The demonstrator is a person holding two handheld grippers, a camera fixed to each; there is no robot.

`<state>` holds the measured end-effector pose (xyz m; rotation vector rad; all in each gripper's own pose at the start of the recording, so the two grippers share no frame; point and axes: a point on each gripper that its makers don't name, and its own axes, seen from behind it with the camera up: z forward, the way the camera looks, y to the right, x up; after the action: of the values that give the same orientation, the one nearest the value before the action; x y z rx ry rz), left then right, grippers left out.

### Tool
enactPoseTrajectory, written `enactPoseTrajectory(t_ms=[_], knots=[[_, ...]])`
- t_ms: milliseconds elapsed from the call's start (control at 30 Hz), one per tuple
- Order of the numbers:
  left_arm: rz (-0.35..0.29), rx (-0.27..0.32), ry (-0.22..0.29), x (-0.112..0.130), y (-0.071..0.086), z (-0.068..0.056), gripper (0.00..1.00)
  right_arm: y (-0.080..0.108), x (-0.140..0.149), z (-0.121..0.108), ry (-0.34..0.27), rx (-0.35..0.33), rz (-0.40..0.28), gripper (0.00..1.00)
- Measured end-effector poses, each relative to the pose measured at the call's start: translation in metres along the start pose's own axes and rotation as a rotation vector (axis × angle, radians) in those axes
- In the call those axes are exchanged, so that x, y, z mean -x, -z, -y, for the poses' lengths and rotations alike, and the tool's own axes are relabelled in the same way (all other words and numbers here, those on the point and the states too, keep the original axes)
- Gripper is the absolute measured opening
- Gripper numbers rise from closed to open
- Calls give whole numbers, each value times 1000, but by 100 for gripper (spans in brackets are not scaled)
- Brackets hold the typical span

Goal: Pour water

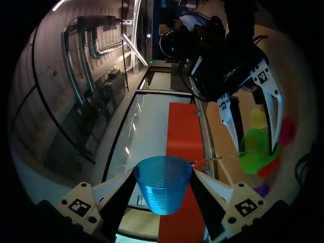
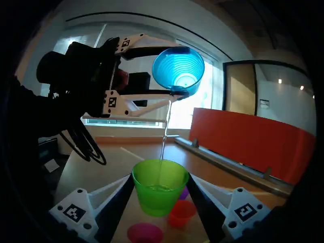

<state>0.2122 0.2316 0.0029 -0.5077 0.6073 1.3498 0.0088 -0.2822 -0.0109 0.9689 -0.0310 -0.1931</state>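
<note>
My left gripper (image 1: 163, 184) is shut on a blue plastic cup (image 1: 163, 189). In the right gripper view that blue cup (image 2: 179, 73) is tipped over, held high by the left gripper (image 2: 172, 71), and a thin stream of water (image 2: 164, 135) falls from its rim. The stream lands in a green cup (image 2: 159, 190) with some water in it, which my right gripper (image 2: 160, 192) is shut on. In the left gripper view the green cup (image 1: 255, 150) hangs between the right gripper's white fingers (image 1: 229, 121), to the right and lower.
A wooden table (image 2: 105, 166) lies below with an orange cup (image 2: 181, 212), a pink cup (image 2: 145, 233) and a purple one (image 2: 184, 192) on it. More coloured cups (image 1: 288, 130) stand beside the green one. An orange panel (image 2: 259, 139) and a metal rail (image 2: 227, 162) run along the right.
</note>
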Motion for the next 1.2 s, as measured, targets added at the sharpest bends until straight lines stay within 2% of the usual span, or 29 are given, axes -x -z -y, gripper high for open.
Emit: enactPoseTrajectory(t_ms=[567,767,900,1200], knots=[[-8,-18,-71,-2,-2,10,87,0,-1,0,3,0,0,92],[-8,-26,-111,-3,-3,13,87,1,-1,-1,3,2,1,92],[-7,-31,-138,-3,-4,14,87,1,-2,-2,3,2,0,92],[-12,-39,-155,-7,-3,12,87,2,-1,-3,4,3,-2,92]])
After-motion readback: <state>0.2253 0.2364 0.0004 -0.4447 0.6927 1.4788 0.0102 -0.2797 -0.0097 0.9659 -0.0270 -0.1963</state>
